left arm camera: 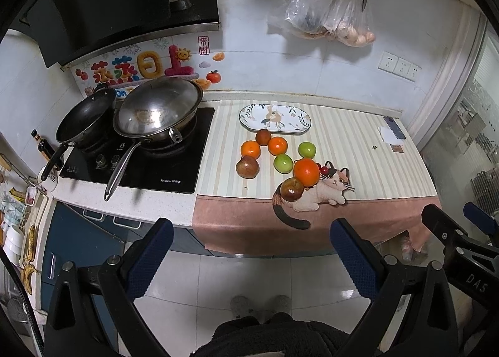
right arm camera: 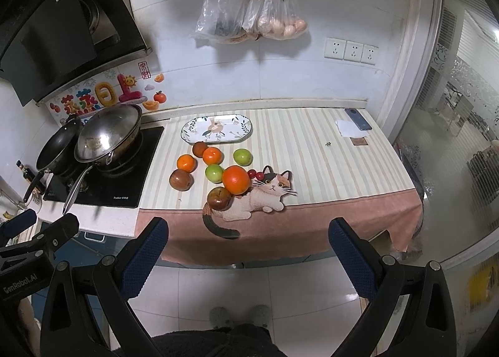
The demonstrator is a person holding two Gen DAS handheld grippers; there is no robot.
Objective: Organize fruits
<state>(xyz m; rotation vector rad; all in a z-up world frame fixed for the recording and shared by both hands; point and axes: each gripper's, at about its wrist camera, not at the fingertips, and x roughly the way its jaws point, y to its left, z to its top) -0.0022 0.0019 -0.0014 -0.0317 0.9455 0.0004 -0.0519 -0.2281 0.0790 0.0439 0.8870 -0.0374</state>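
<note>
Both the left gripper and right gripper hover with fingers spread, empty, before fruits and a plate on the tabletop.

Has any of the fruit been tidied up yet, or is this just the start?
Just the start, it seems. The patterned plate holds no fruit. The oranges, green fruits and dark red fruits all lie loose on the striped cloth. Both the left gripper and right gripper hang open, holding nothing, short of the counter.
</note>
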